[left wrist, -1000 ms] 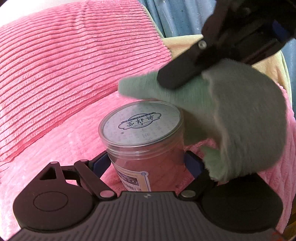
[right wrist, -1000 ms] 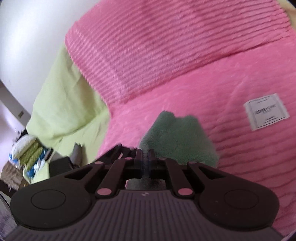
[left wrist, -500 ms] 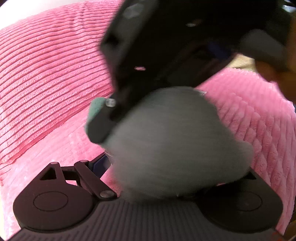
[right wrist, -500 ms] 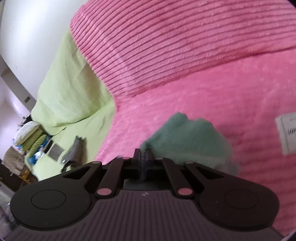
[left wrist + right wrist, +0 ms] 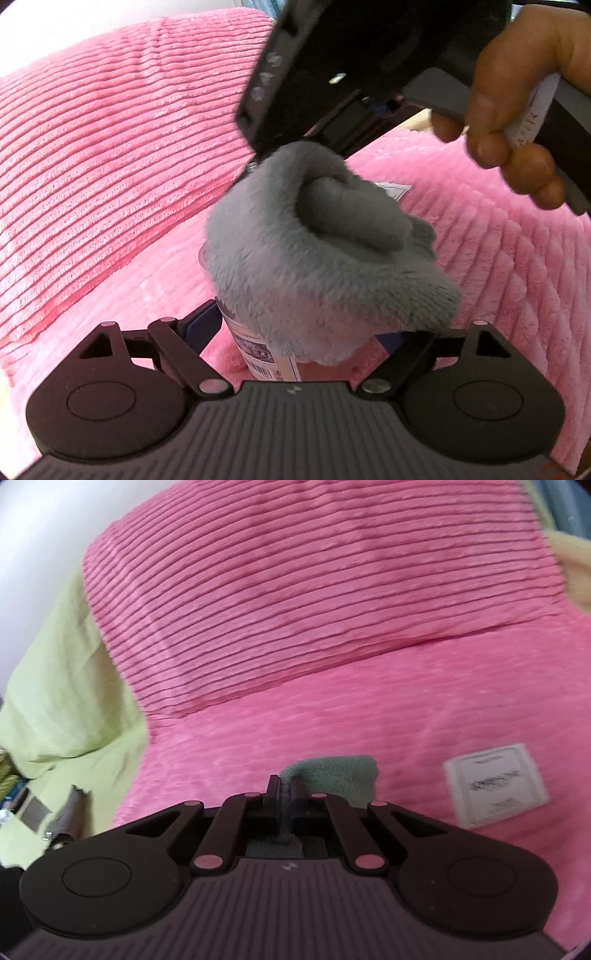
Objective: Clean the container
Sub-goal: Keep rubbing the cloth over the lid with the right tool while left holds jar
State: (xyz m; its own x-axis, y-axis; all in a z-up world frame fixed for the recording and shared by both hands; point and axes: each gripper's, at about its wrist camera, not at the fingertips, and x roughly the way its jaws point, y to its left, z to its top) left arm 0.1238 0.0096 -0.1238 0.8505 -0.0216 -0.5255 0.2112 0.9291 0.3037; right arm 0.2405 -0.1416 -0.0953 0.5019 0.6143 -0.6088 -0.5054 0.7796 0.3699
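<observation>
A clear plastic jar (image 5: 258, 347) with a printed label stands upright between the fingers of my left gripper (image 5: 299, 332), which is shut on its sides. A fluffy grey-green cloth (image 5: 317, 258) lies bunched over the jar's lid and hides it. My right gripper (image 5: 332, 122) comes down from above and is shut on that cloth. In the right wrist view the cloth (image 5: 332, 775) sticks out between the closed fingers (image 5: 273, 790) of my right gripper (image 5: 286, 786).
A pink ribbed blanket (image 5: 480, 258) covers the surface, with a pink ribbed cushion (image 5: 110, 147) behind. A white fabric tag (image 5: 495, 786) lies on the blanket. A light green sheet (image 5: 55, 701) with small dark items is at the left.
The right gripper brought the cloth from beside the jar down onto its lid, which is now covered. The left gripper kept holding the jar in place.
</observation>
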